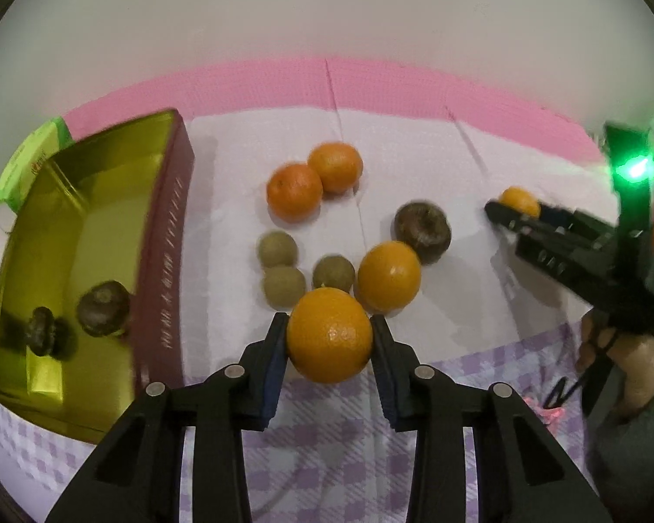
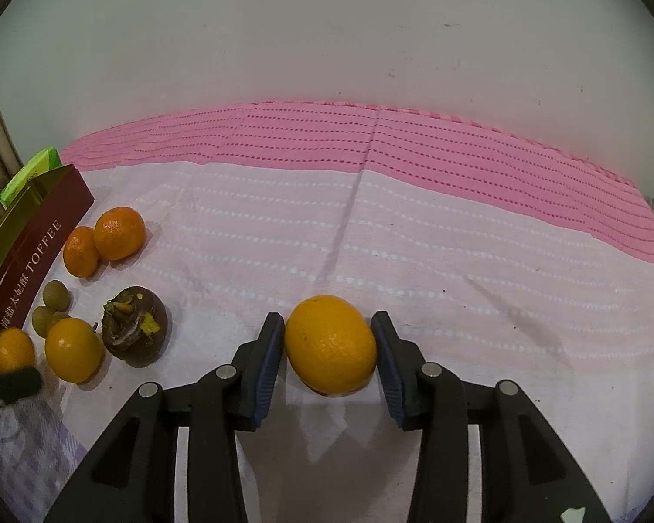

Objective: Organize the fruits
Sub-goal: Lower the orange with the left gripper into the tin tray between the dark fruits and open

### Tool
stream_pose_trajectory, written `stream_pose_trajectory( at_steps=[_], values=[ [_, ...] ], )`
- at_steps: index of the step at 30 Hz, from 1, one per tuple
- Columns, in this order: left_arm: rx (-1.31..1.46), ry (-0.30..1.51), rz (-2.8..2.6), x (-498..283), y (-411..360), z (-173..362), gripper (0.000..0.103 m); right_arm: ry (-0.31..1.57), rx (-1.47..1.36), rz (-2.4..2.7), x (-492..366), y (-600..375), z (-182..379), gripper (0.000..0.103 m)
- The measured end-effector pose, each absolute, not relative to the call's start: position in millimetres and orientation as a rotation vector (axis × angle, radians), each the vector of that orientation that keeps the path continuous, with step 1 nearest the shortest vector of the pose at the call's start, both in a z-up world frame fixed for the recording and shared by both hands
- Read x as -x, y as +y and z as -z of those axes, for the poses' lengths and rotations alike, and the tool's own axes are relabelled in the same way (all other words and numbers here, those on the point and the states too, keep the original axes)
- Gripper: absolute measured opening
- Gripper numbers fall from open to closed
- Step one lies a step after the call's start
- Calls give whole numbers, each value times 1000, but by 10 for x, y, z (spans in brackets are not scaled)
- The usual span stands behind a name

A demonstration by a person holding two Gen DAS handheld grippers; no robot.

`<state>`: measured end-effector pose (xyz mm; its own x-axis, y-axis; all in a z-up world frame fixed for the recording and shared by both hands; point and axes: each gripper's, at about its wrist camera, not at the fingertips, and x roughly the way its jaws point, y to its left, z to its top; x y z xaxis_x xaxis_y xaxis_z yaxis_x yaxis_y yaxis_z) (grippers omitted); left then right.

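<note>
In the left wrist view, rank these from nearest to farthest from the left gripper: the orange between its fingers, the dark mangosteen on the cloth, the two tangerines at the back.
1. Orange, between the left gripper's fingers.
2. Mangosteen, farther back, to the right.
3. Tangerines, touching pair, farthest back, slightly left.

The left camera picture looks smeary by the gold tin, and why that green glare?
Left wrist view: the gold-lined toffee tin is motion-blurred, and a green light on the right gripper flares. Right wrist view: sharp, evenly lit, edges bent by fisheye; the round orange casts a soft shadow.

left tool (image 1: 329,335): clamped, pads loaded | right tool (image 2: 329,346): clamped
</note>
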<state>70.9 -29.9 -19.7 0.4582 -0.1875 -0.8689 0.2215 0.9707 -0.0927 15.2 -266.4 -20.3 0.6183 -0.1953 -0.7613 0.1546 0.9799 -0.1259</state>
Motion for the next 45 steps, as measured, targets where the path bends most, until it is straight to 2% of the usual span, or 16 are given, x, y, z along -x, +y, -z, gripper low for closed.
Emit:
stream_pose_trajectory(
  at_steps=[7,13,22,45],
  values=[
    [-15,972,169,-759,127,-181,37,880,53,203,-164,-2655,216,41],
    [52,978,51,-768,714,-259,37,880,53,203,-165,-2654,221,41],
    [70,1109,-42,-707,1216,115,37,881,57,204,-174,-2651,228,41],
    [-24,1181,-126,-824,1452,457,38,880,57,204,-170,-2649,218,40]
  ],
)
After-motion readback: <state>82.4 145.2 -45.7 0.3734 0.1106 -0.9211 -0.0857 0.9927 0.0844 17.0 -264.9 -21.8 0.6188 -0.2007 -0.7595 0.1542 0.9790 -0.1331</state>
